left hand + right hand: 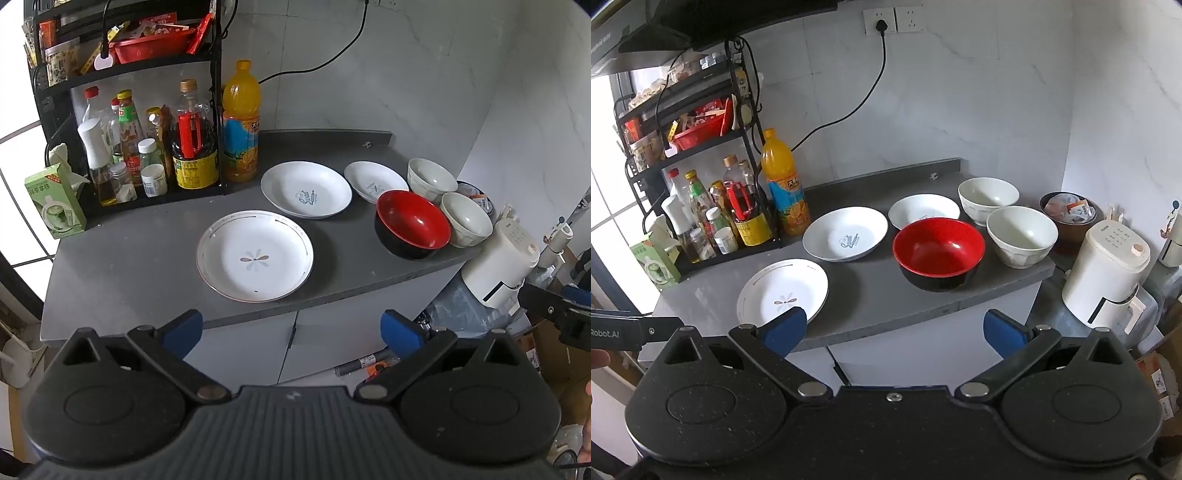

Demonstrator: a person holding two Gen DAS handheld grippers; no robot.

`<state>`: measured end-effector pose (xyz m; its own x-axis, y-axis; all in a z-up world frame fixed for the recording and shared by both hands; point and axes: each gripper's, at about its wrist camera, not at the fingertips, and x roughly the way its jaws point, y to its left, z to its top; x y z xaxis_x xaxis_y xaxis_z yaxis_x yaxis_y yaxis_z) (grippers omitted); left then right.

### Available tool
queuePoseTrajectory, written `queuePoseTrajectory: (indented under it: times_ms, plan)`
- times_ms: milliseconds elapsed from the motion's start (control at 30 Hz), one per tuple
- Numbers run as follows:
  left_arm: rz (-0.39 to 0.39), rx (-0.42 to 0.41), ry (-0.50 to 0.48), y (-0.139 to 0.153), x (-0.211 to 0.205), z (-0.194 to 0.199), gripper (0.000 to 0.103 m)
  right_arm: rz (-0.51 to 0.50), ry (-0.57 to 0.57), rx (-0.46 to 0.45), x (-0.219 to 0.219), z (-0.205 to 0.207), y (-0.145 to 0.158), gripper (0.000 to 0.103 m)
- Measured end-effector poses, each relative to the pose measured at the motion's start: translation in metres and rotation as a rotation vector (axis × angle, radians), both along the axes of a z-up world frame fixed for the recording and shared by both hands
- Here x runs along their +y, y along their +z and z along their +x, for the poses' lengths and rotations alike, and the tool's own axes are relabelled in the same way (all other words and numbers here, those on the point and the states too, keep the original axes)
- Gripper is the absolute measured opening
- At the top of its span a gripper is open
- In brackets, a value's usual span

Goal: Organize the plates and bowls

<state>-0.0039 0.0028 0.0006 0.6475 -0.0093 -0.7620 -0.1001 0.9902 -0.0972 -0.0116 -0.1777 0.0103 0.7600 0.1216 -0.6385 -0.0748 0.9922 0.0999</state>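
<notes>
A grey tabletop [147,251] holds dishes, none stacked yet. At far left stands a black condiment rack [147,147] with an orange juice bottle [241,122] beside it. Next, nearest the front edge, lies a flower-patterned plate [255,255]; behind it a lettered plate [306,189], then a smaller plate [375,181]. Right of these sits a red-and-black bowl [412,223], touching two white bowls [466,218] at far right. The left gripper [291,332] and right gripper [894,334] both hover before the tabletop, jaws spread wide, holding nothing. A sound start: pinch the nearest plate's rim and lift it level onto the lettered plate.
</notes>
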Motion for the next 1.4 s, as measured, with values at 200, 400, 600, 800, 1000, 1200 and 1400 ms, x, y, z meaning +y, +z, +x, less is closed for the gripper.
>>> queuePoseTrajectory:
  times_ms: [200, 400, 600, 800, 1000, 1200, 1400]
  plan:
    - [-0.006, 0.002, 0.003, -0.001, 0.0, 0.003, 0.102, 0.008, -0.001, 0.009, -0.001, 0.004, -0.002, 0.103]
    - [-0.005, 0.004, -0.001, -0.002, 0.001, 0.006, 0.102, 0.002, -0.003, 0.012, 0.0, 0.005, -0.001, 0.103]
    - [-0.003, 0.006, -0.006, -0.004, -0.001, 0.009, 0.102, 0.006, -0.011, 0.016, -0.004, 0.01, -0.001, 0.103]
    - [0.0, 0.004, -0.004, -0.004, -0.003, 0.009, 0.102, 0.005, -0.003, 0.018, -0.004, 0.014, -0.002, 0.103]
    - [0.001, 0.009, -0.001, -0.004, -0.003, 0.01, 0.102, 0.007, 0.007, 0.02, -0.005, 0.015, -0.003, 0.103]
    - [-0.001, 0.007, 0.01, -0.004, -0.002, 0.01, 0.102, 0.003, 0.019, 0.016, -0.004, 0.017, -0.003, 0.103]
    - [-0.002, 0.012, 0.016, -0.004, -0.001, 0.011, 0.102, -0.001, 0.026, 0.015, -0.003, 0.02, -0.002, 0.103]
